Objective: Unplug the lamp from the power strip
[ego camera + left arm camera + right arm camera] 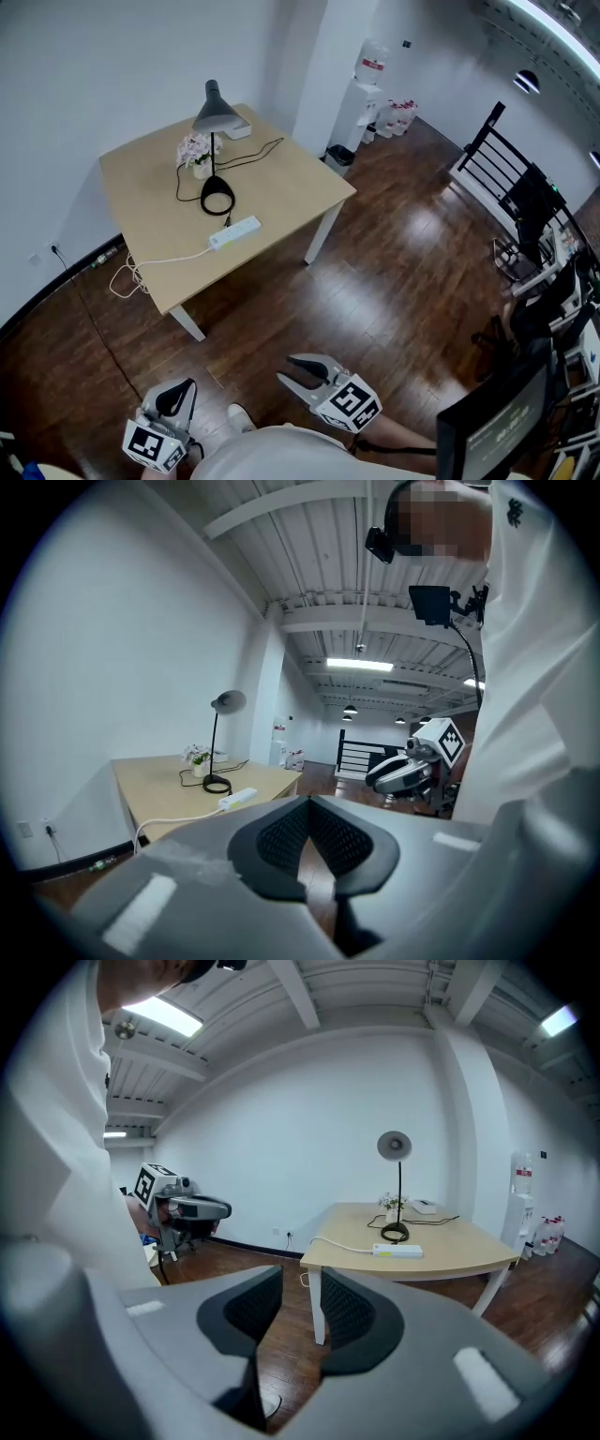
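A grey desk lamp (216,111) stands on the wooden table (291,192), its round black base (217,195) near the middle. Its black cord ends in a plug (226,222) in the white power strip (235,232) by the table's near edge. Both grippers are held low, well short of the table. My left gripper (178,394) has its pads together and holds nothing. My right gripper (286,367) is open and empty. The lamp (395,1146) and the strip (397,1251) appear far off in the right gripper view, and the strip (239,798) also in the left gripper view.
A small flower pot (197,152) and a white box (239,129) sit beside the lamp. The strip's white cable (155,262) hangs off the table toward a wall socket (53,248). A water dispenser (366,94) stands behind; a black railing (492,150) and a monitor (492,422) are at right.
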{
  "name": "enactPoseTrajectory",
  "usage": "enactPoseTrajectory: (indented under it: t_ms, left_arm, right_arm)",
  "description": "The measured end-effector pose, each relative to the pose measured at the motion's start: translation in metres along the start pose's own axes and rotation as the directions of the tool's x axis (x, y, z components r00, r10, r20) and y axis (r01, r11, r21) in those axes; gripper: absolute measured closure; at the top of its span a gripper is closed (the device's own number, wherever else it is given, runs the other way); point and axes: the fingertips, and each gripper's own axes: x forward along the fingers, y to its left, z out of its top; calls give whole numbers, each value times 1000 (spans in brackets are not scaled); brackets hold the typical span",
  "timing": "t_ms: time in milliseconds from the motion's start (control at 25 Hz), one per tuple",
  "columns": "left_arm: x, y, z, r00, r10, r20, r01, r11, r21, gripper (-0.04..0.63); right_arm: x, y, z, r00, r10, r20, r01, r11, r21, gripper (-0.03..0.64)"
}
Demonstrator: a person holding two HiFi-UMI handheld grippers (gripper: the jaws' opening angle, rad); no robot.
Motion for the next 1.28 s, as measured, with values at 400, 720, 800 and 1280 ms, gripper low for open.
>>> enactPoseTrajectory:
  t_ms: [400, 720, 800, 1280]
  left_arm:
    - [-5, -80, 15, 999, 8, 32, -9, 1000, 25, 591]
    - [-16, -105, 6, 1000, 29, 12, -29, 999, 21, 591]
    - [-16, -108, 6, 999, 31, 9, -31, 999, 19, 591]
    - [-8, -111, -1, 1000, 14, -13, -14, 1000, 13, 591]
  right_arm:
    - [-66, 21, -18, 999, 45, 22, -44, 999, -30, 485]
    - [-84, 27, -21, 998, 57, 41, -55, 997, -44, 488]
    - [-85, 29, -19, 997, 64, 46, -62, 997, -41, 488]
    - [-78, 30, -17, 996, 83, 42, -81, 995, -52, 494]
